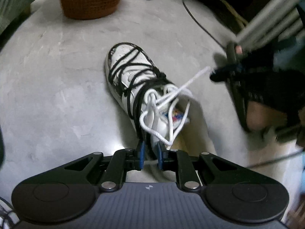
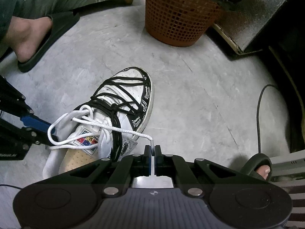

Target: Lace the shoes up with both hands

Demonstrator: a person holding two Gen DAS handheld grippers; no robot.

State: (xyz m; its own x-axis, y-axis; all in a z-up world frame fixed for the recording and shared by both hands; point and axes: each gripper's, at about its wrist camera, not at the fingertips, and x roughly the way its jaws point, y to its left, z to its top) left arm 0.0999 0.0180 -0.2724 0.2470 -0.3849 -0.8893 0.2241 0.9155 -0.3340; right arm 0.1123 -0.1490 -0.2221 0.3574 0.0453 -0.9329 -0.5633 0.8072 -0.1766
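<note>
A white sneaker (image 1: 131,80) with black trim and black cords wrapped over its forefoot lay on the grey floor (image 1: 57,76), just right of centre in the left wrist view, its toe pointing toward the top of the frame. In the right wrist view the same shoe (image 2: 122,110) sat at lower centre-left, toe angled toward the upper right, with its tongue label and tan insole showing at the opening.

The white lace (image 1: 162,103) was loosely threaded near the shoe's collar, hanging in slack loops around the tongue. One strand ran from the eyelets toward the right of the left wrist view, where the right claw (image 1: 215,74), blurred there, gripped its end. The right wrist view showed it plainly: the right claw (image 2: 152,148) had its fingers pressed together on the lace's aglet, the strand (image 2: 122,129) stretched back to the shoe.

The left claw (image 1: 151,152) sat at the heel end of the shoe in its own view, its blue-padded fingers slightly parted, with a lace loop and the collar edge passing between them; I could not tell whether they truly gripped anything. From the right wrist view, the left claw (image 2: 44,129) entered at the left edge, its blue tip beside a lace loop at the collar.

An orange mesh basket (image 2: 177,13) stood at the top of the frame. A foot in a dark slide sandal (image 2: 34,38) rested at upper left, and another sandalled foot (image 2: 259,166) at lower right. A black cable (image 2: 258,114) curved along the floor at the right.
</note>
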